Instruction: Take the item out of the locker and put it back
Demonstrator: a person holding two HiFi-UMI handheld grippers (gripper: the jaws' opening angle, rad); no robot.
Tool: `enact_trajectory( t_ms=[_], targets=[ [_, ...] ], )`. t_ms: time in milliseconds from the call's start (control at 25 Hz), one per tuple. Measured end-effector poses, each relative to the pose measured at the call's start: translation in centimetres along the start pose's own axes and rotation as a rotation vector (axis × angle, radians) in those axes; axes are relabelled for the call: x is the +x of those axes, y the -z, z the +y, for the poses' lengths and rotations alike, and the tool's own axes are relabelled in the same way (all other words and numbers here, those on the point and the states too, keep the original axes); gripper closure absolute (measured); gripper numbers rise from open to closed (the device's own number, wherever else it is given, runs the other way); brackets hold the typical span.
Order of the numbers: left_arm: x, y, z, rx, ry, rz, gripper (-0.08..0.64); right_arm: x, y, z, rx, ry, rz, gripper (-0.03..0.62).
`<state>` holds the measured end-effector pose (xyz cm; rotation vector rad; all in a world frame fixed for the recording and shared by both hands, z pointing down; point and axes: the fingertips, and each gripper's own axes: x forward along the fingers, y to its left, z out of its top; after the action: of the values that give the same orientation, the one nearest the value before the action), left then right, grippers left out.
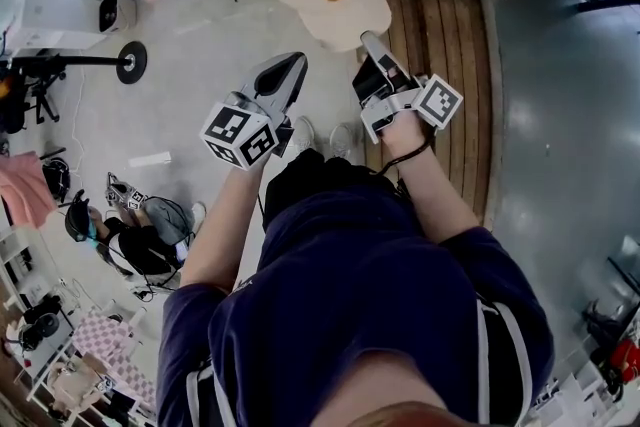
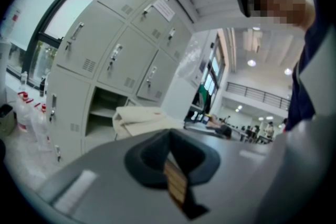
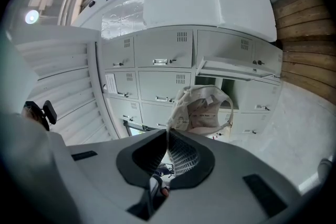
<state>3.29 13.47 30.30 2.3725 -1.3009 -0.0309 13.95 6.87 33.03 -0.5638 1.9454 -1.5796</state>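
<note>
right gripper [image 3: 168,132]: jaws clenched on a fold of cloth at the top of the bag [image 3: 203,108]. the bag is cream, with printing on its side and a loop handle, and it hangs from that pinch clear of the floor [image 1: 200,45].

position of the bag: outside the lockers [image 3: 157,60], in front of them, not touching them as far as the views show. in the right gripper view it hangs across the one open compartment, just below the open door [image 3: 236,68]. in the left gripper view it sits just beside that compartment [image 2: 105,107], which shows a shelf inside and nothing on it that can be made out.

left gripper [image 2: 169,135]: jaws closed on each other with nothing between them. in the head view it is held beside the right gripper, its tip further from the lockers than the bag and not touching it.

lockers: grey-white, in rows, all other doors in view shut, each with a handle and a vent.

floor: pale in front of the lockers, with a strip of wooden boards [image 1: 450,45] along the side of the right gripper.

the person stands facing the lockers, both forearms extended towards them.
</note>
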Motion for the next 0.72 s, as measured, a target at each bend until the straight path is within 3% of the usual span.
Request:
enact_trajectory(
  t_ms=[360,720],
  targets=[
    [1.8,-0.3,3.0,-0.002,-0.027,0.001,0.557,2.8,-1.3,-2.7,0.018,0.014,0.021,0.575],
    [1.6,-0.1,3.2,-0.018,-0.03,0.005,0.557,3.0,-1.6,-3.2,0.022,0.042,0.029,0.575]
  ],
)
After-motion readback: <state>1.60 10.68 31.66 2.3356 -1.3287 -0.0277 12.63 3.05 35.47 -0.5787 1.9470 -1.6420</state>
